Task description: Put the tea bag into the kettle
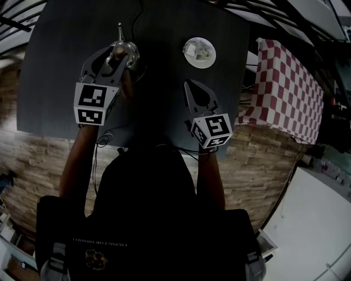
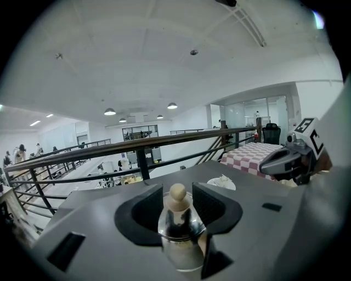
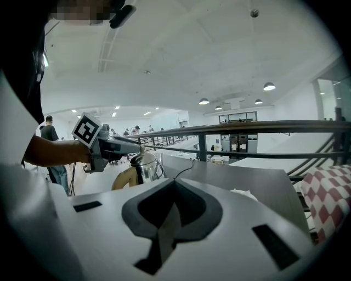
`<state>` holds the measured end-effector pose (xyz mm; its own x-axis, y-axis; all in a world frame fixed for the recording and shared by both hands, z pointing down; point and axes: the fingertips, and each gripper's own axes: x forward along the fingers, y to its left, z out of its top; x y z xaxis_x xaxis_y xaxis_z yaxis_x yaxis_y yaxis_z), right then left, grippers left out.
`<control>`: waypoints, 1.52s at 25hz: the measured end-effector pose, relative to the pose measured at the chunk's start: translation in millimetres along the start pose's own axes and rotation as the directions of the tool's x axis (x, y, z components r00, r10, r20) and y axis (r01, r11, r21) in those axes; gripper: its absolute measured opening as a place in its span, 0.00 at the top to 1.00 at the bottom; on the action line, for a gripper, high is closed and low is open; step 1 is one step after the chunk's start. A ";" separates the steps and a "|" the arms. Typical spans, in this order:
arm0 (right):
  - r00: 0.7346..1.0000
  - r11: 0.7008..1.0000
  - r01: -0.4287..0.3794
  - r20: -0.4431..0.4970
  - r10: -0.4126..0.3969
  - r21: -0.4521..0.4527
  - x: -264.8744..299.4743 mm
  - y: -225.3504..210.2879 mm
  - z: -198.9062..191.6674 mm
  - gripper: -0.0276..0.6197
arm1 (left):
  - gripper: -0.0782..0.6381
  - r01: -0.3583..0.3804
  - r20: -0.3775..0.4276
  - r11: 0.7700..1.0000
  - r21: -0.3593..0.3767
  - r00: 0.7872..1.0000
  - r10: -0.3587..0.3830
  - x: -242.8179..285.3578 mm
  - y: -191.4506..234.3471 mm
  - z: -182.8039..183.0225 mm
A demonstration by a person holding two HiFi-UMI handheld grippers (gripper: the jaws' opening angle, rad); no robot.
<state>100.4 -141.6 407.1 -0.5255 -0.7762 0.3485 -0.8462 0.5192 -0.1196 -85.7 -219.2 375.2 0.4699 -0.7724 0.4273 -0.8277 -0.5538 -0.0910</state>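
Note:
A shiny metal kettle (image 1: 131, 51) with a wooden lid knob (image 2: 177, 193) stands at the far left of the dark table (image 1: 60, 66). My left gripper (image 1: 119, 55) is over its top, jaws open, with the knob between the pads and a gap on each side. The tea bag (image 1: 197, 50) lies on a small white plate (image 1: 208, 59) at the table's far middle. My right gripper (image 1: 189, 83) is shut and empty, hovering short of the plate. In the right gripper view the kettle (image 3: 143, 167) shows to the left, with the left gripper (image 3: 118, 145) on top.
A table with a red-and-white checked cloth (image 1: 285, 88) stands to the right. A thin cable (image 1: 137, 13) runs over the table's far edge behind the kettle. A dark railing (image 2: 137, 145) lies beyond the table. Wooden flooring shows around the near side.

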 end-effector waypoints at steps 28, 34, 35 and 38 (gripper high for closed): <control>0.975 0.976 -0.215 0.062 0.212 0.041 -49.6 145.5 14.6 0.94 | 0.88 0.128 0.002 0.989 -0.078 0.992 -0.129 -146.6 -88.7 -62.5; 0.974 0.977 -0.206 0.104 0.201 0.048 -68.4 178.5 17.3 0.94 | 0.88 0.172 0.007 0.982 -0.082 0.985 -0.172 -173.1 -101.7 -80.8; 0.975 0.979 -0.201 0.110 0.195 0.045 -71.5 181.9 16.8 0.94 | 0.88 0.186 0.006 0.979 -0.083 0.983 -0.186 -174.6 -105.2 -85.5; 0.976 0.980 -0.192 0.110 0.185 0.053 -83.6 188.5 7.0 0.94 | 0.88 0.230 0.010 0.969 -0.089 0.973 -0.230 -175.9 -121.0 -98.7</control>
<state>-15.8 18.7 348.9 -0.6796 -0.7012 0.2155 -0.7331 0.6388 -0.2334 -98.5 14.4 399.8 0.6508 -0.6273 0.4277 -0.7212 -0.6868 0.0901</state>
